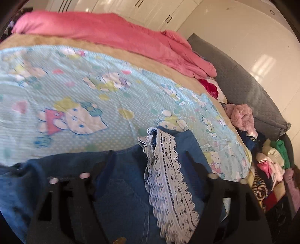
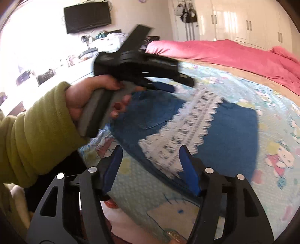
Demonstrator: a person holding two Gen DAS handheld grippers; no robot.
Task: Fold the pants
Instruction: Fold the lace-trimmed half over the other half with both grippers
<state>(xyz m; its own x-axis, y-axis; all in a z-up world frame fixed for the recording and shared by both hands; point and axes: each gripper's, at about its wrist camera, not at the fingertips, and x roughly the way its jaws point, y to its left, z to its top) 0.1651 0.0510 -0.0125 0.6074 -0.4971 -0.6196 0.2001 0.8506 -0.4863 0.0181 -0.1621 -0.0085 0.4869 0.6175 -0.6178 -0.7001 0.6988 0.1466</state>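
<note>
Right wrist view | pants point(image 2: 215, 131) are laid on bed sheet point(image 2: 277, 105), lace trim point(image 2: 189, 120) uppermost | right gripper point(image 2: 150, 169) is spread empty | left gripper point(image 2: 168, 82) is clamped on the pants' far edge, judged ready for folding.

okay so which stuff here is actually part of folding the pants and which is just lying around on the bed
Part of the job:
blue pants
white lace trim on them
left gripper
right gripper

Lying about:
pink blanket
clothes pile
grey cushion
wall TV

pants point(image 2: 215, 131) on bed sheet point(image 2: 243, 82)
</note>
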